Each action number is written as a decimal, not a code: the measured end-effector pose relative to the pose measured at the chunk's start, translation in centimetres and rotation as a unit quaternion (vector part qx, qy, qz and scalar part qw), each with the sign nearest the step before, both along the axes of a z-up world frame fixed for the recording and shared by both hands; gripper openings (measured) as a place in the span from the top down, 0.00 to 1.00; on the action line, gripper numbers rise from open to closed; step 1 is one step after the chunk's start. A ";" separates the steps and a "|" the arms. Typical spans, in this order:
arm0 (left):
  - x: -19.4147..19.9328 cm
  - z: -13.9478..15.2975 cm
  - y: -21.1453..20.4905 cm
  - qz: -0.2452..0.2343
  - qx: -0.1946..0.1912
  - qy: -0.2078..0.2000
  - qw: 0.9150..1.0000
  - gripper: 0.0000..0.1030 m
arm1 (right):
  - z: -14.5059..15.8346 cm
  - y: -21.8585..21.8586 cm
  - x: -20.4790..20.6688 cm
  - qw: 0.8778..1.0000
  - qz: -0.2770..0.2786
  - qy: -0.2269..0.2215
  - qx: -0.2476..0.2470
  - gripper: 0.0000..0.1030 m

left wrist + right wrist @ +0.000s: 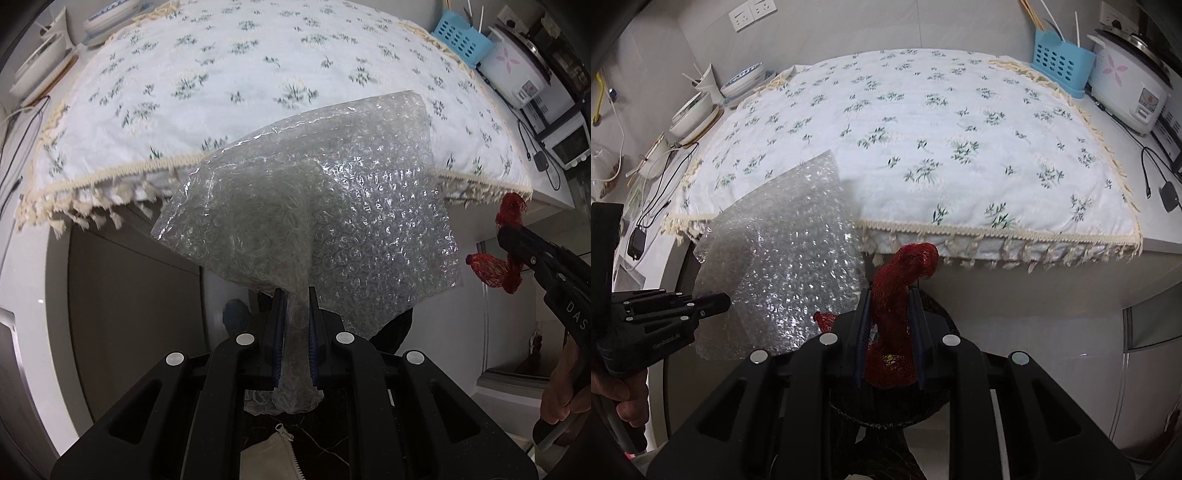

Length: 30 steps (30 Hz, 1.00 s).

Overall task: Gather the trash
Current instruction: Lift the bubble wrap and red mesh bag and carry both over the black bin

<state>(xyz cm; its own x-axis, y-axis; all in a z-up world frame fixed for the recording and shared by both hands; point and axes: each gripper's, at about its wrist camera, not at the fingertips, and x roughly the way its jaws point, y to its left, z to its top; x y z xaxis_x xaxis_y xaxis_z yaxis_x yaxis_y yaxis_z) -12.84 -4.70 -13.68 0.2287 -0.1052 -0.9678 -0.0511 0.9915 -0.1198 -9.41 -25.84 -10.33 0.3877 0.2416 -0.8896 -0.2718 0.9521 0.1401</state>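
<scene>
Two grippers are loaded, each pinching one piece of trash in front of the counter edge.

Left gripper (295,291): jaws nearly together, clamped on a gathered corner of the bubble wrap (314,206). From the pinch the sheet fans away from the fingers toward 12 o'clock, its far edge overlapping the fringed cloth (221,74) in the left wrist view. The sheet's long axis runs along the fingers, and a crumpled tail pokes back between the pads toward 6 o'clock. In the right wrist view this gripper (726,301) comes in from 9 o'clock, a hand (617,398) wrapped round its handle at the lower left, with the wrap (783,258) spread up toward 1 o'clock.

Right gripper (888,291): jaws a little wider, closed on a bunched red net (897,280). The net stands lengthwise between the fingers, its twisted top curling toward 1 o'clock just below the cloth's (923,129) fringe; more of it bulges behind the pads. In the left wrist view this gripper (511,236) enters from 4 o'clock, pointing toward 10 o'clock, with the net (495,269) sticking out on both sides of its tips, and fingers (561,402) grip the handle at the right edge.

Both grippers tilt steeply downward, side by side, wrap at left and net at right.
</scene>
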 end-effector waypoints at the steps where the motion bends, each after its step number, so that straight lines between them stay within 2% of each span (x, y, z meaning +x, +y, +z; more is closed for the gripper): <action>1: -0.2 -0.4 -0.2 -0.001 0.000 0.003 1.000 0.90 | -0.4 0.1 -0.2 1.000 0.003 0.000 0.000 0.82; 14: -1.7 -6.3 -2.0 -0.017 0.022 0.045 0.999 0.90 | -5.9 0.1 -0.8 0.999 0.013 0.038 -0.005 0.82; 21: -0.8 -9.6 -4.0 -0.025 0.042 0.064 0.997 0.90 | -8.4 -0.3 -0.7 0.998 0.009 0.058 -0.008 0.82; 30: 0.0 -13.4 -6.2 -0.053 0.080 0.087 0.992 0.89 | -10.0 -0.8 -0.4 0.997 0.000 0.079 -0.001 0.82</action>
<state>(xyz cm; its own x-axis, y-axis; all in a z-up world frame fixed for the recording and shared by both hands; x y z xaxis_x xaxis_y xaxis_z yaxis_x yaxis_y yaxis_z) -12.81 -10.91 -27.04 0.0534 0.0390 -0.9978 0.0493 0.9979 0.0417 -9.82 -26.69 -20.36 0.2427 0.2389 -0.9402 -0.2460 0.9527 0.1786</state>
